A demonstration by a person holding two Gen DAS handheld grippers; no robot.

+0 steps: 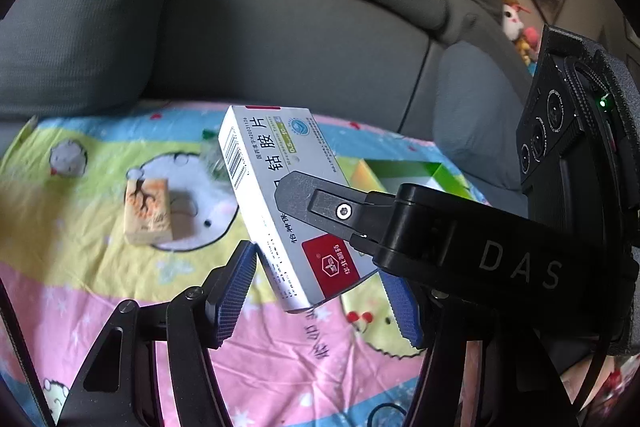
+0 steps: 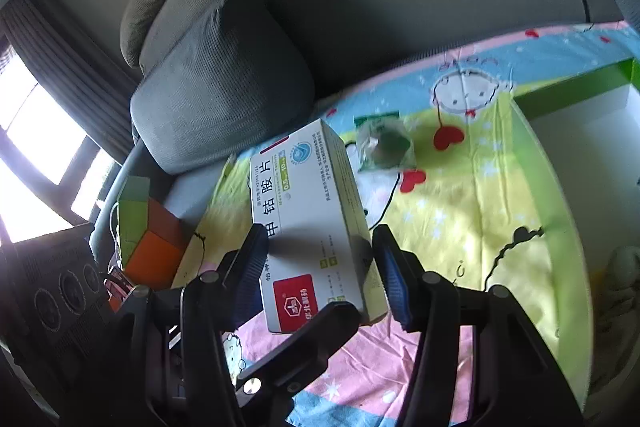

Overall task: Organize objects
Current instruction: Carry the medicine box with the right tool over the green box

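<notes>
Gray sofa backs a cartoon sheet where both tools, left tool and right tool, clamp one medicine box, its long axis toward twelve o'clock, green tray at two.

- The white medicine box carries large Chinese characters "钴胺片", a barcode on its side, and a red panel at its 6 o'clock end.
- The black gripper arm, at 3 o'clock, reads "DAS".
- The blanket's characters are illegible.
</notes>
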